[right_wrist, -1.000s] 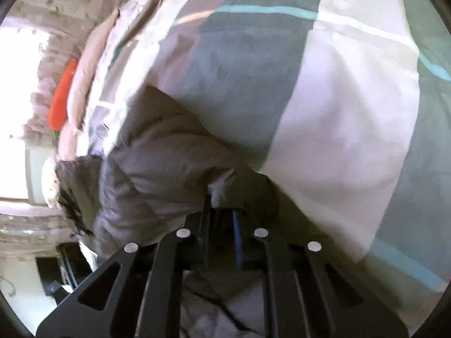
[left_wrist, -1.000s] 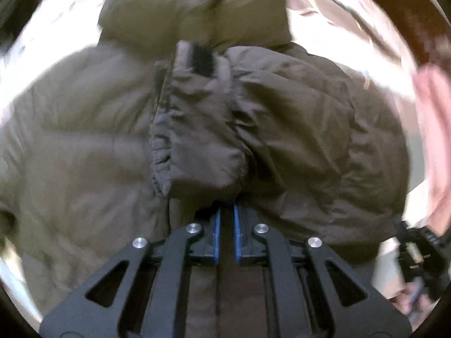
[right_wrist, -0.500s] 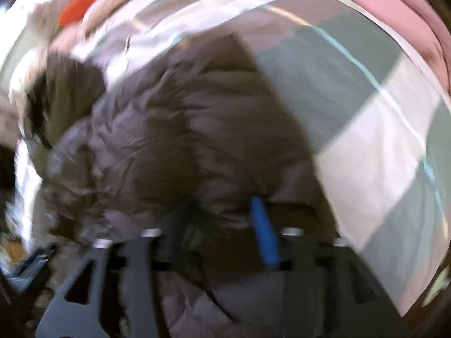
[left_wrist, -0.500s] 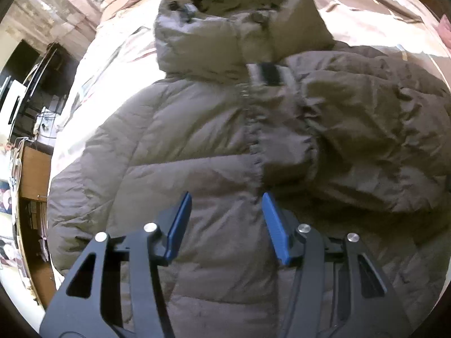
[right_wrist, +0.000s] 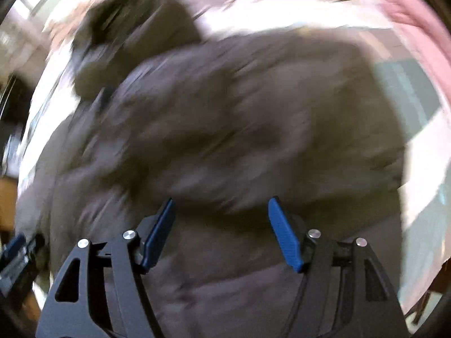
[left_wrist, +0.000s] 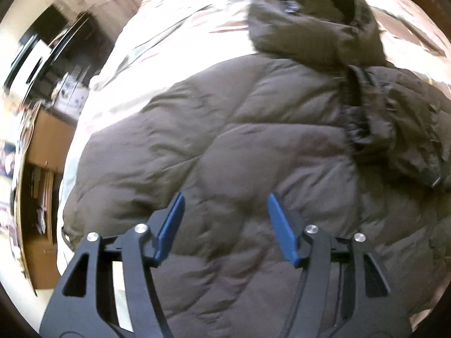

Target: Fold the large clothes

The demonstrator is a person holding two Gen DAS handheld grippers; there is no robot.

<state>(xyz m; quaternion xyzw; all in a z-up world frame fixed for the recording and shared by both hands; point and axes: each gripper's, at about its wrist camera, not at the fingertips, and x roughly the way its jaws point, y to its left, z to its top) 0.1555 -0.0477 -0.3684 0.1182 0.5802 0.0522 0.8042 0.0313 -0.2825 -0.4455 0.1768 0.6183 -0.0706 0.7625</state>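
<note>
One brown hooded puffer jacket (left_wrist: 253, 146) is spread on the bed (left_wrist: 169, 42), with bright bedding left bare beyond its left edge. The left gripper (left_wrist: 225, 219) and right gripper (right_wrist: 221, 222) are held wide apart above it, gripping nothing. The right view is blurred; the jacket's hem is cut off.

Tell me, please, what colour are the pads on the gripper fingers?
Blue pads, on black fingers; clearest in the left wrist view.
</note>
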